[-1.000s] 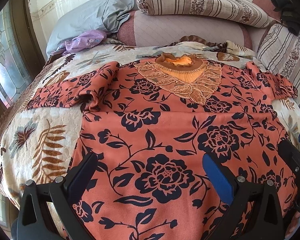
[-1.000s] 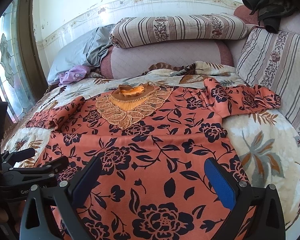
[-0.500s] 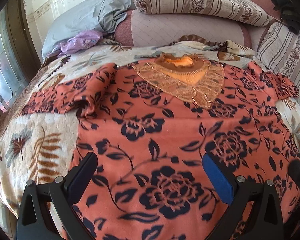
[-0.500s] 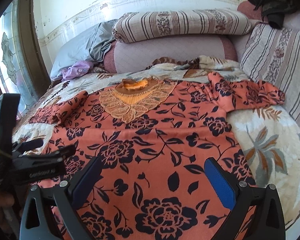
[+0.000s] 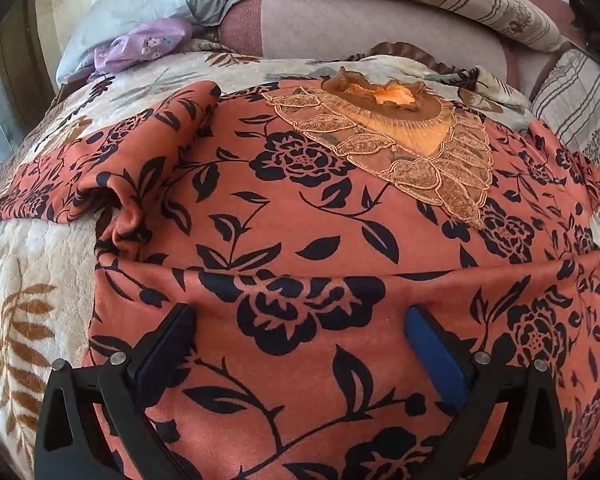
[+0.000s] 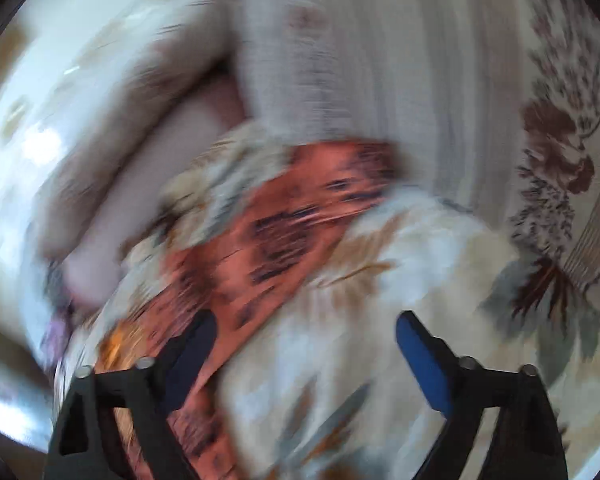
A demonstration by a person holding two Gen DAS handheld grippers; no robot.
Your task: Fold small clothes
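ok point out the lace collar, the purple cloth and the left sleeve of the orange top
lace collar (image 5: 412, 160), left wrist view, on the leaf-shaped lace below the neck opening
purple cloth (image 5: 140, 44), left wrist view, on its crumpled middle by the grey pillow
left sleeve (image 5: 100, 168), left wrist view, on the flat part spread over the blanket

Bright daylight, sharp fisheye-bowed left wrist view, right wrist view heavily motion-smeared

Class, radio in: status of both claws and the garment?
Left claw open over floral dress. Right claw open, view blurred. Dress's hem end bunched in a ridge; nothing blocking.
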